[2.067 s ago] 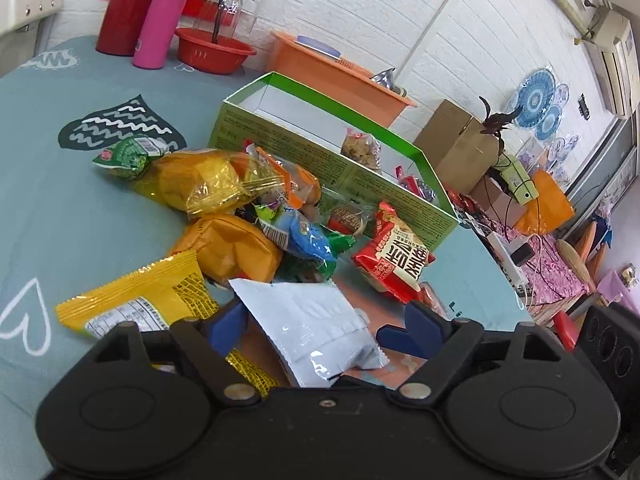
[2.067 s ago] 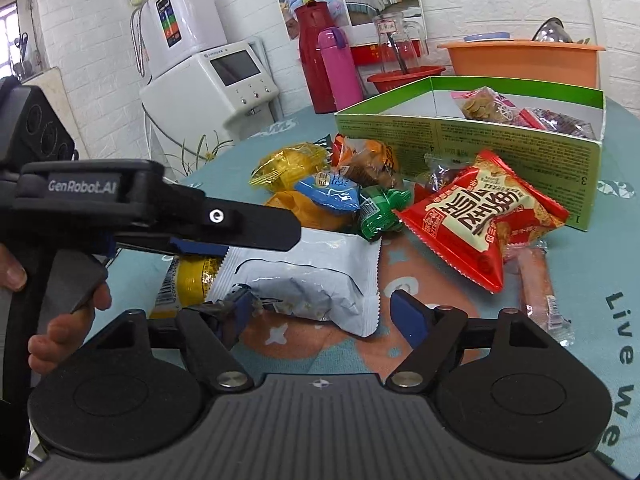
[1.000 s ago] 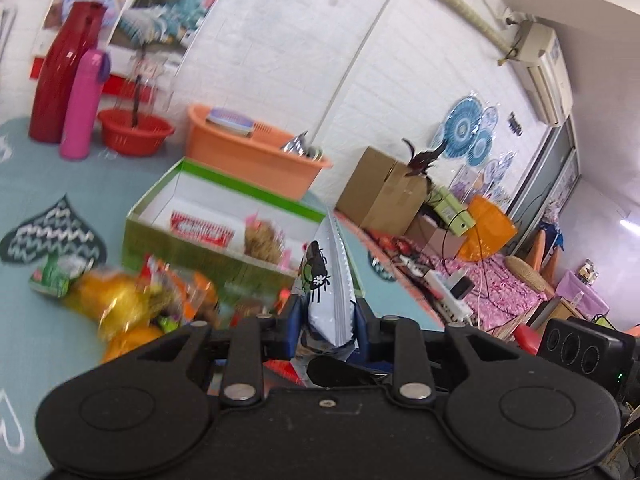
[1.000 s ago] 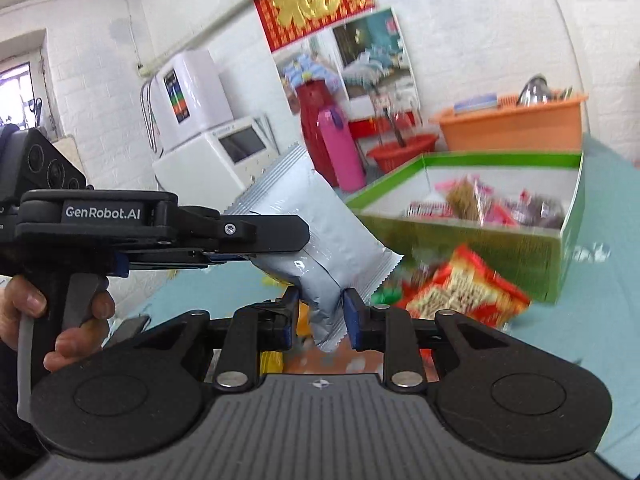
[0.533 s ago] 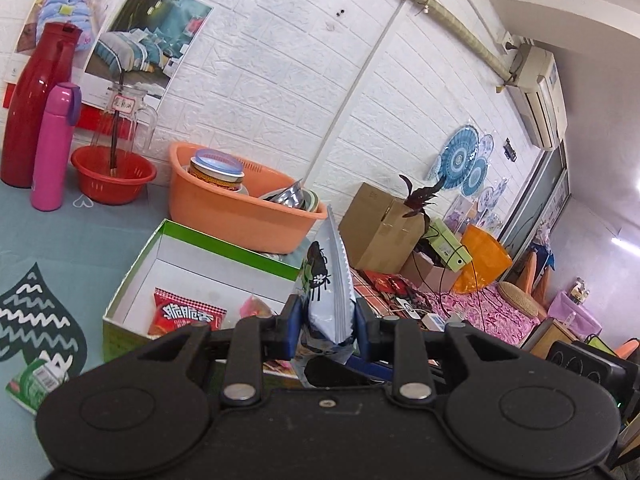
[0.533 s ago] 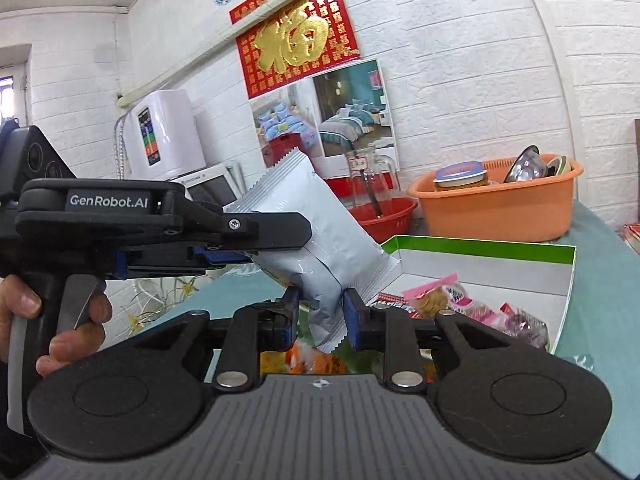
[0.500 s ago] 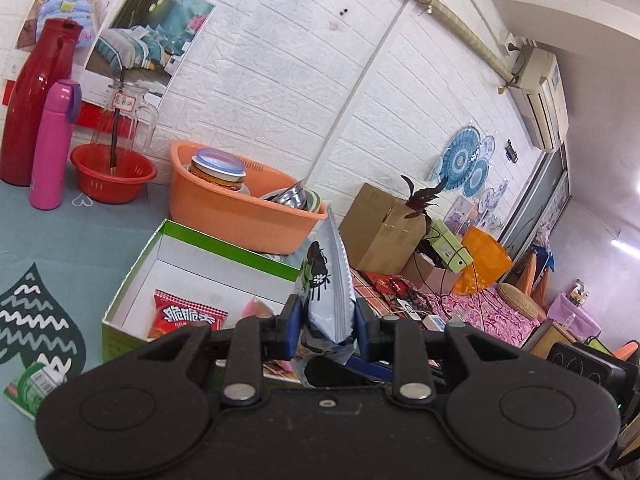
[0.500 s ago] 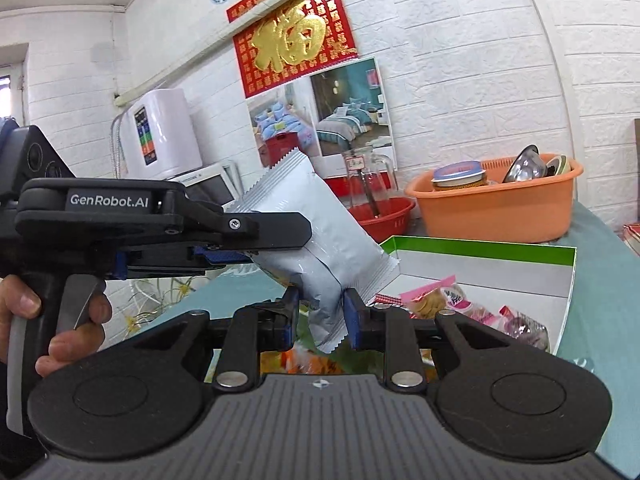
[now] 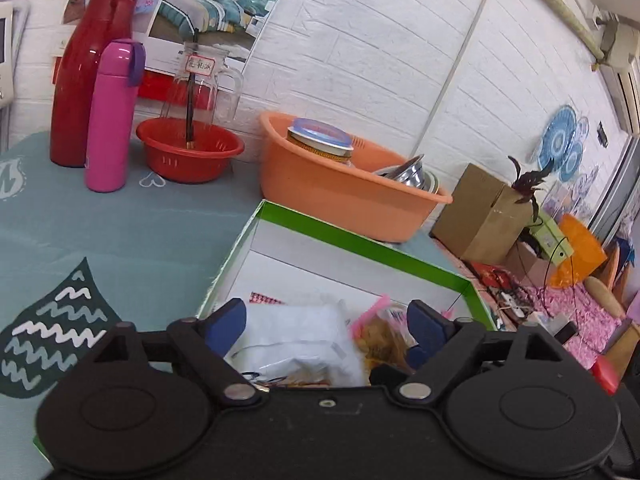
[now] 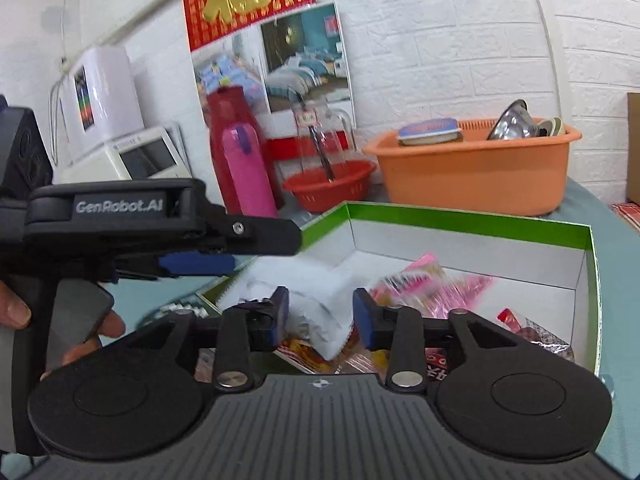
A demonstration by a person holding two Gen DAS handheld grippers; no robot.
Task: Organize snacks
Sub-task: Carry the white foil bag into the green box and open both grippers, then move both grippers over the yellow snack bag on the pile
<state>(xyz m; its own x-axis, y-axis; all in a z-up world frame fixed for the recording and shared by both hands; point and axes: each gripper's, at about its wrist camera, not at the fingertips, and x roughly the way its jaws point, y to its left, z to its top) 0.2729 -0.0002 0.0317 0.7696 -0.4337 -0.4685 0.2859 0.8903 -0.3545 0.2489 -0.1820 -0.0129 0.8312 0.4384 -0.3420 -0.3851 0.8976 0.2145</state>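
The green-rimmed white box [image 9: 360,240] sits on the teal table, also in the right wrist view [image 10: 460,226]. The silver-white snack packet [image 9: 296,336] lies loose inside the box among other snacks, and shows in the right wrist view [image 10: 320,300]. My left gripper [image 9: 324,324] is open above the box, blue pads spread either side of the packet. My right gripper [image 10: 320,312] is open too, pads apart around the packet's corner. A pink-wrapped snack [image 10: 424,276] and a red packet [image 10: 520,328] lie in the box.
An orange basin [image 9: 340,184] with a tin and metal bowls stands behind the box. A red bowl [image 9: 188,152], pink bottle [image 9: 110,116] and red flask [image 9: 80,68] stand at the back left. The left gripper's body [image 10: 140,224] crosses the right wrist view.
Both grippers opened and let go of the silver packet, which dropped into the box. Both grippers have come down closer over the box.
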